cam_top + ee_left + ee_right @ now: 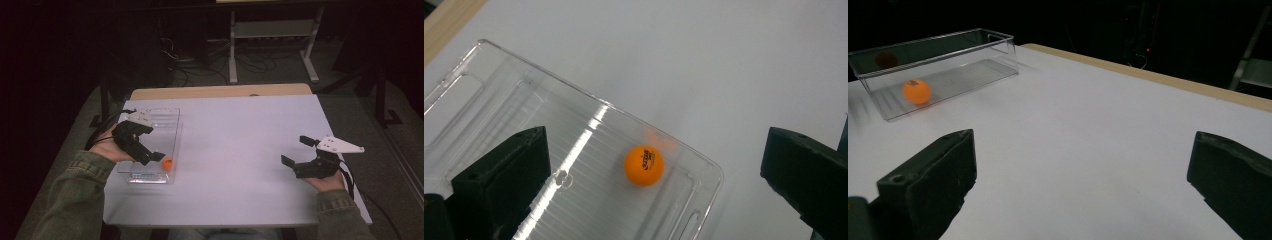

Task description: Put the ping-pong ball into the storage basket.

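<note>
Ball (644, 165) lies in clear tray (499, 65), unheld.

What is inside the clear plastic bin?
One orange ball lies on the floor of the clear bin, near one end. The left gripper above covers part of the bin in the high view.

The left gripper (150, 145) sits at the left of the high view, angled downward with its jaws spread wide. The right gripper (295, 150), at the lower right, points leftward with its jaws equally wide apart.
</note>
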Demonstrator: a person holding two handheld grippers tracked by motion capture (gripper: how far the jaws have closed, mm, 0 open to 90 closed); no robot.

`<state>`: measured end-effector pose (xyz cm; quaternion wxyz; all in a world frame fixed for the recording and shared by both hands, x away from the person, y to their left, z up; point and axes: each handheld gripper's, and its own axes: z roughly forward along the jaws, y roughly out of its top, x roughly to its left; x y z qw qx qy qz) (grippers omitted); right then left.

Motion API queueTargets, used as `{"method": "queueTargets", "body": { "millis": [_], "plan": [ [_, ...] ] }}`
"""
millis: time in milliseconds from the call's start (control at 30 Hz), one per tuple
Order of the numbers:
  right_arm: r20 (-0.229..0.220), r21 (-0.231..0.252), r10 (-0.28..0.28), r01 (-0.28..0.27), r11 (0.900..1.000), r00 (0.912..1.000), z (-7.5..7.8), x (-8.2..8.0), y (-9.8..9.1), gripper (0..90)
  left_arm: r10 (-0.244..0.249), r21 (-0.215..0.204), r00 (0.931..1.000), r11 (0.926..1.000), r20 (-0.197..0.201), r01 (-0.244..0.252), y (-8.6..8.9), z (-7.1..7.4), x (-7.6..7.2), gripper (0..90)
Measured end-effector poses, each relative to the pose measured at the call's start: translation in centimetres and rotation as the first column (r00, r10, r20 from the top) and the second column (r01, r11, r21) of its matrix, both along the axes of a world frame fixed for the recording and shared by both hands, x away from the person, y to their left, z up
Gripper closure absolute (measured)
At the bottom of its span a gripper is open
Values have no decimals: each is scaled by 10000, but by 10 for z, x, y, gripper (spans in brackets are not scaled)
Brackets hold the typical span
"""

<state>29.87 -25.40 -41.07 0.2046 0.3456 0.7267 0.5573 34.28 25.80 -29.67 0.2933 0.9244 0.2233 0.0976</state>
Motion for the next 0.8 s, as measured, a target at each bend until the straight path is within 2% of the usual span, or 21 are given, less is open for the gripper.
{"method": "queueTargets", "body": {
  "millis": [433, 533, 633, 800],
  "plan": [
    [-12, -6, -2, 2, 10000, 10000, 0, 0, 0, 0, 396, -816, 9976, 9961, 567, -349, 13, 0, -10, 0],
    [-22, 0, -16, 16, 10000, 10000, 0, 0, 0, 0, 527, -1226, 9962, 9915, 690, -440, 18, -1, -14, 0],
    [7, -7, 9, -9, 10000, 10000, 0, 0, 0, 0, 641, -1296, 9951, 9901, 753, -540, 22, -3, -17, 0],
    [1, -9, -2, 2, 10000, 10000, 0, 0, 0, 0, 864, -1723, 9923, 9826, 888, -701, 28, -7, -21, 0]
  ]
}}
